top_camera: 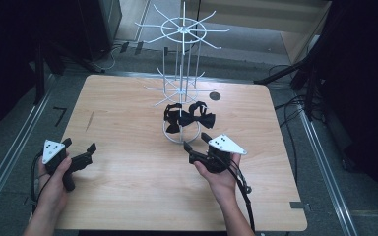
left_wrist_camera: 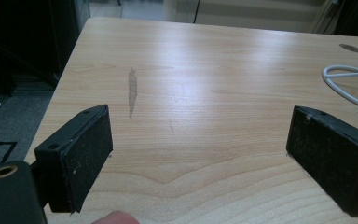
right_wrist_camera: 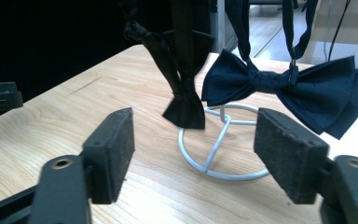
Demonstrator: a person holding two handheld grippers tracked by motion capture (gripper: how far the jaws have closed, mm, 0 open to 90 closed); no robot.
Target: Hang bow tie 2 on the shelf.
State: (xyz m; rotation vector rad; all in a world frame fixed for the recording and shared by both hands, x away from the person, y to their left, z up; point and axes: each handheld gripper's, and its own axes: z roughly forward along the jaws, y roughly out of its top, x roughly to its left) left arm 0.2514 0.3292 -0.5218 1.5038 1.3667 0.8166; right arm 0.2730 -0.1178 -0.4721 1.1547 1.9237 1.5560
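A white wire hanging rack [top_camera: 182,29] stands at the table's far middle. Two dark bow ties, one [top_camera: 173,115] left and one [top_camera: 198,117] right, hang from its lower hooks above the round wire base [top_camera: 176,139]. My right gripper [top_camera: 196,140] sits just in front of that base, jaws open and nothing between them. In the right gripper view the spread bow tie [right_wrist_camera: 279,81] and the drooping one [right_wrist_camera: 182,56] hang beyond the open right gripper [right_wrist_camera: 193,149], over the base ring [right_wrist_camera: 200,163]. My left gripper [top_camera: 80,144] rests open at the front left, with bare wood between its jaws [left_wrist_camera: 198,154].
The light wooden table [top_camera: 128,191] has rounded corners and a small dark hole [top_camera: 215,96] right of the rack. Black stands and cables surround the table on the floor. A grey scuff mark [left_wrist_camera: 132,88] lies ahead of the left gripper.
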